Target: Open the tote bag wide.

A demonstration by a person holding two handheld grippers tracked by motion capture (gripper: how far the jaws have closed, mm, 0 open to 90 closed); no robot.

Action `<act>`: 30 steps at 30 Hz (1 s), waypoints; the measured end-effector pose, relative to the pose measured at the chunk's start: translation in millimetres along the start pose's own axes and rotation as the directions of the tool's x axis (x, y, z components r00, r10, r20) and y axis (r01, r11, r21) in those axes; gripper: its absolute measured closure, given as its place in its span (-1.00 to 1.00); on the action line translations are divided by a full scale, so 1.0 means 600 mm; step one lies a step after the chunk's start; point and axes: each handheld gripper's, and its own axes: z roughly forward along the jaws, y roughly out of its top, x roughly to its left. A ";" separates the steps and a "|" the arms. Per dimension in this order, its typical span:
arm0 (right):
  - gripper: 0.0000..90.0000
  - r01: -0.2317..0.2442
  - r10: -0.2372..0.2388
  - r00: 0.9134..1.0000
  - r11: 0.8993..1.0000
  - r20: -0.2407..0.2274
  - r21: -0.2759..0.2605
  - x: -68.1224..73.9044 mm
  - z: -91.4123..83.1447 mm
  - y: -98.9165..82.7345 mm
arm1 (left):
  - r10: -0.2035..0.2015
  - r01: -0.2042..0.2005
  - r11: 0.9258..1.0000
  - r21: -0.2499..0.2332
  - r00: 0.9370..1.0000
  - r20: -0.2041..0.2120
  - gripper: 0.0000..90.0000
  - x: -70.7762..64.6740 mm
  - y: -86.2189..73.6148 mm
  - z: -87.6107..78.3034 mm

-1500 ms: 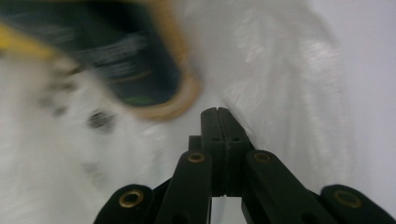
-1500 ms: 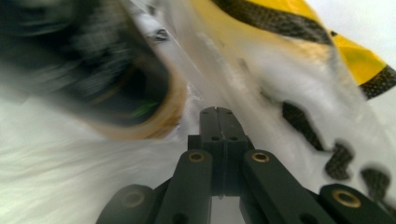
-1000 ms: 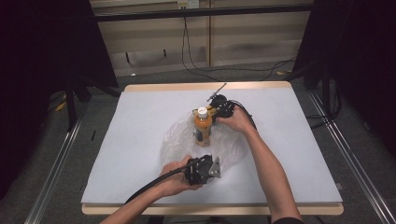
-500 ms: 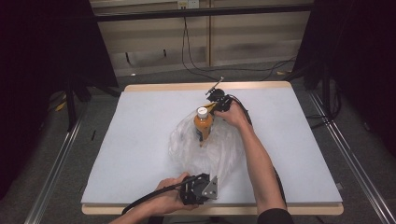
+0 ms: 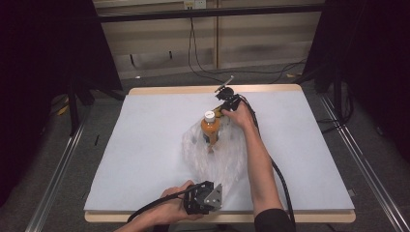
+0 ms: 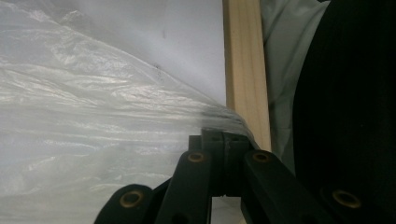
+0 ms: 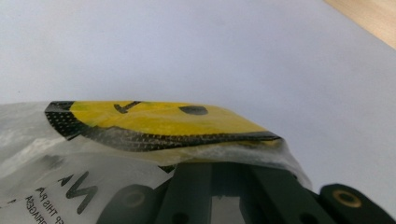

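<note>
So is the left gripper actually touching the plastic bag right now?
Touching. In the left gripper view the shut left gripper pinches a bunched edge of the clear plastic bag, and the film runs straight into its tips near the table's wooden edge.

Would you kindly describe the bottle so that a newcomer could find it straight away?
Start at the white table and find the clear plastic bag stretched between the two claws. The bottle stands upright at the bag's far end, near the right claw. Its orange contents and white cap set it apart from everything around it.
</note>
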 end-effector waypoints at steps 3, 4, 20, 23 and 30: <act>1.00 0.001 -0.001 1.000 1.000 0.022 -0.007 0.006 0.000 -0.001 | -0.019 0.019 0.999 -0.027 1.000 0.024 1.00 0.006 -0.005 0.000; 1.00 0.005 -0.005 1.000 1.000 0.016 -0.011 0.007 -0.001 -0.003 | -0.028 0.029 0.999 -0.042 0.999 0.027 1.00 0.008 -0.008 0.000; 1.00 0.010 -0.062 0.973 0.973 -0.221 -0.232 0.018 -0.092 -0.053 | -0.157 0.151 0.960 -0.236 0.987 -0.009 1.00 0.054 -0.031 -0.056; 1.00 0.039 -0.112 0.965 0.956 -0.237 -0.291 0.035 -0.126 -0.069 | -0.179 0.158 0.938 -0.310 0.983 -0.041 1.00 0.065 -0.030 -0.093; 1.00 0.082 -0.157 0.962 0.946 -0.222 -0.314 0.057 -0.175 -0.095 | -0.241 0.189 0.910 -0.370 0.966 -0.099 1.00 0.122 -0.037 -0.132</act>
